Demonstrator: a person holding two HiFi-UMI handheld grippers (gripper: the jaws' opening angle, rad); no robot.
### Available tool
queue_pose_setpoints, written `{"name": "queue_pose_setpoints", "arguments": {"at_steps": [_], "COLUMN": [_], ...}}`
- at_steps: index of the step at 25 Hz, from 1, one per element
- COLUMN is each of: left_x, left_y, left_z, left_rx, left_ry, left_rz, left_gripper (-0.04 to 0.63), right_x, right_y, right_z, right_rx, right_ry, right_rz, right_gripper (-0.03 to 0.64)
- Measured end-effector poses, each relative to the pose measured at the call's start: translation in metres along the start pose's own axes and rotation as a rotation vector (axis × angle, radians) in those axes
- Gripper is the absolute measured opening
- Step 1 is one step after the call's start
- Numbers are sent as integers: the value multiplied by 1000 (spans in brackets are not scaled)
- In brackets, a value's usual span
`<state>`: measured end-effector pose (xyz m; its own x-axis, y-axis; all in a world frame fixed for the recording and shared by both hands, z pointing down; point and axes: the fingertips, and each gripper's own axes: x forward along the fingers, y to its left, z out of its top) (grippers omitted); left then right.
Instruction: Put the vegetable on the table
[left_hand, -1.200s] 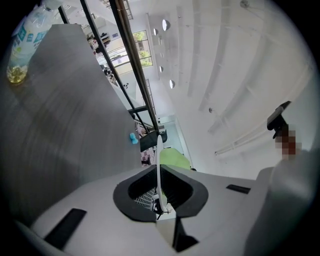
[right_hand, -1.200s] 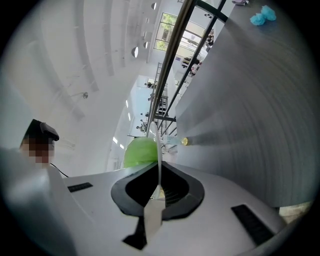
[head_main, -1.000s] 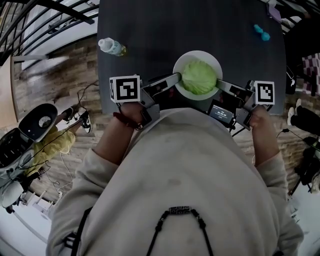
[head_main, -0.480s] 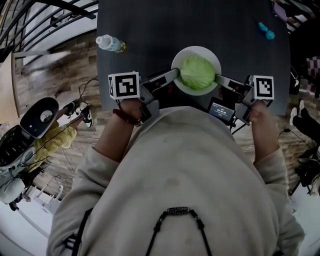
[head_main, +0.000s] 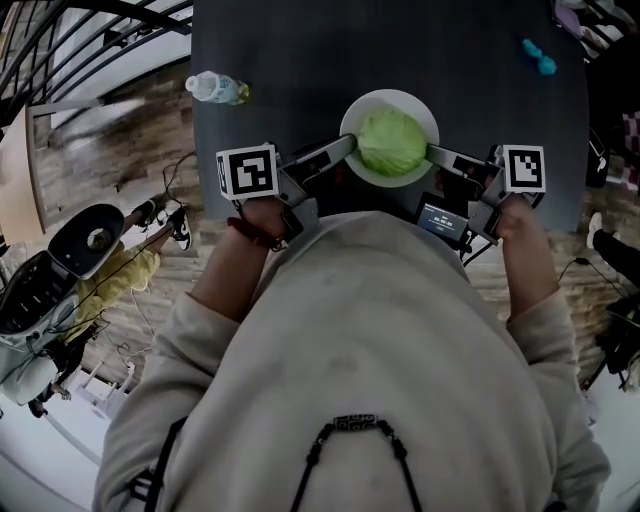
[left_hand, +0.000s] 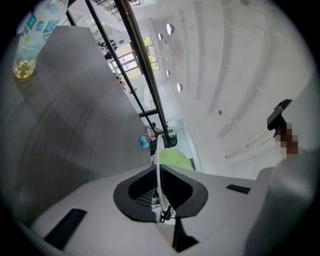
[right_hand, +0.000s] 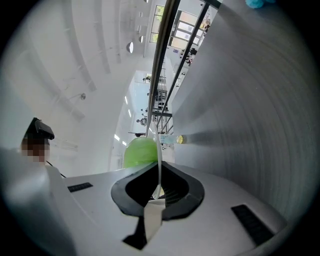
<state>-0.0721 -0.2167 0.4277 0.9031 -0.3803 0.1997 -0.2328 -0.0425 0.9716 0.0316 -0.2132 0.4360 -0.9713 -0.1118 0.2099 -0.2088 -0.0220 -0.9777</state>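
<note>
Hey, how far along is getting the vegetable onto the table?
Done: the left gripper and right gripper are each shut on the rim of the plate, with the cabbage on it. In hand: the plate is held over the near edge of the table; contact is unclear. Left: set it down, release.

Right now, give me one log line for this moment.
left gripper: shut on plate rim | right gripper: shut on plate rim | cabbage: on plate

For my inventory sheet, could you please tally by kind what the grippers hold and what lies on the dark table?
White plate, clamped by left gripper and right gripper: 1
Green leafy vegetable on it: 1
Plastic bottle: 1
Small teal item: 1
Purple item at the far corner, partly cut off: 1
Total: 5
</note>
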Motion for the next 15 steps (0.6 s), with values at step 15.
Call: {"name": "queue_pose_setpoints", "arguments": {"at_steps": [15], "left_x": [15], "left_y": [35], "left_z": [-14], "left_rx": [-52], "left_ry": [-39], "left_rz": [26], "left_gripper": [21], "right_x": [-5], "right_y": [-37], "right_z": [-1], "right_rx": [18], "right_ry": [29], "right_rz": [-4], "right_gripper": [25]}}
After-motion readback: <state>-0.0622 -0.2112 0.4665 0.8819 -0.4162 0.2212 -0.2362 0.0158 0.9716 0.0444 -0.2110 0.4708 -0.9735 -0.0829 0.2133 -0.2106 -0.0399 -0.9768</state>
